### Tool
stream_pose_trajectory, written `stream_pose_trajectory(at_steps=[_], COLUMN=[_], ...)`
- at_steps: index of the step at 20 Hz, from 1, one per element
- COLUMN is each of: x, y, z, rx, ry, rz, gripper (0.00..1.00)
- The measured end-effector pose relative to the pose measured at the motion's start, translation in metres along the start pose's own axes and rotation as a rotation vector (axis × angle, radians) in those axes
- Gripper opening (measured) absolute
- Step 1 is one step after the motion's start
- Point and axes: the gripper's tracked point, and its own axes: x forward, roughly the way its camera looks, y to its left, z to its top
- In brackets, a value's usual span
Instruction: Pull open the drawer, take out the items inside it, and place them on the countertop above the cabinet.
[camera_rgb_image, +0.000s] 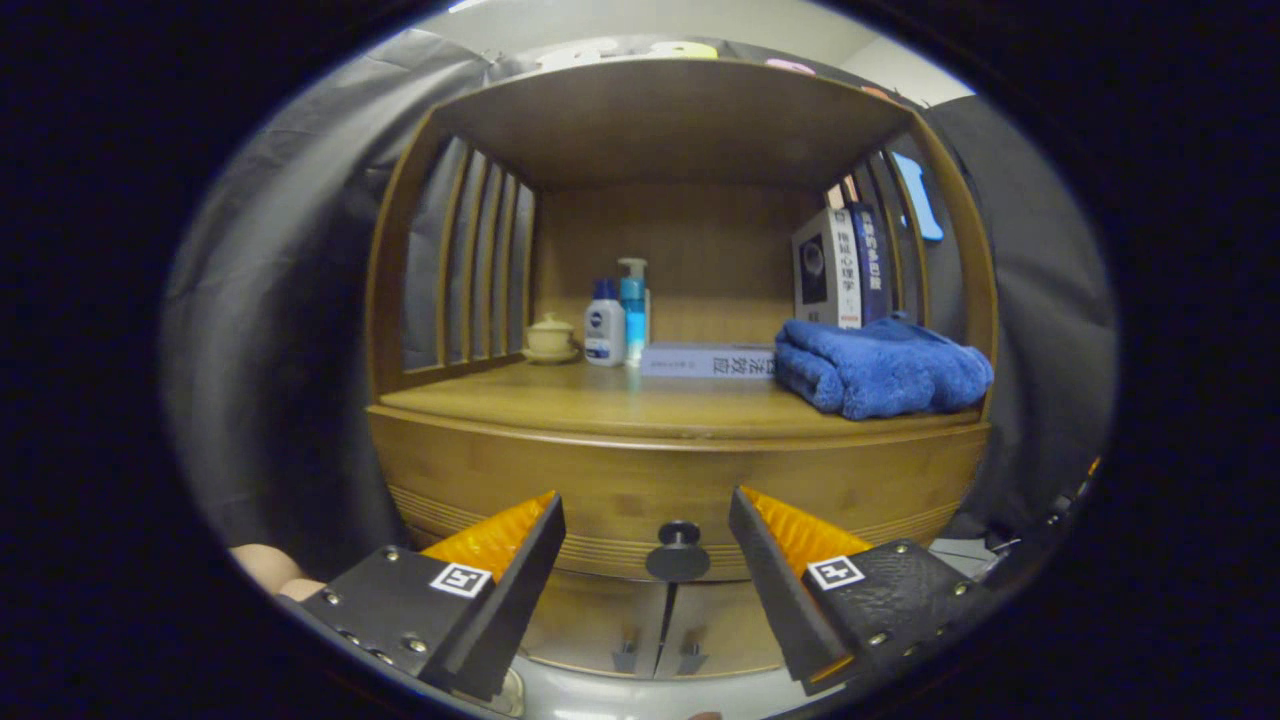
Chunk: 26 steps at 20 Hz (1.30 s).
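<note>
I hold the gripper (646, 520) with its fingers spread wide and nothing between them, lined up on the dark round knob (678, 549) of the drawer (600, 490), which sits between and just beyond the fingertips. The drawer front is shut flush under the countertop (640, 405), so I judge the opening pull has not begun and whatever lies inside is hidden from me. Below the knob, two small cabinet doors (610, 620) meet at a seam. On the countertop a folded blue towel (880, 368) lies to the right, a flat book (708, 360) behind it, then bottles (618, 318), a small lidded cup (550, 338) and upright books (845, 265) at the back. My next move, as I read it: ease forward, close both fingers on the knob, draw straight back.
</note>
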Motion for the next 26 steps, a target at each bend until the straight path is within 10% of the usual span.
stream_pose_trajectory(at_steps=[10, 26], x=[0.030, -0.028], y=[-0.009, -0.010], z=[-0.039, -0.054], rx=[0.090, 0.168], ry=[0.113, 0.191], rz=[-0.003, -0.080], gripper=[0.43, 0.29])
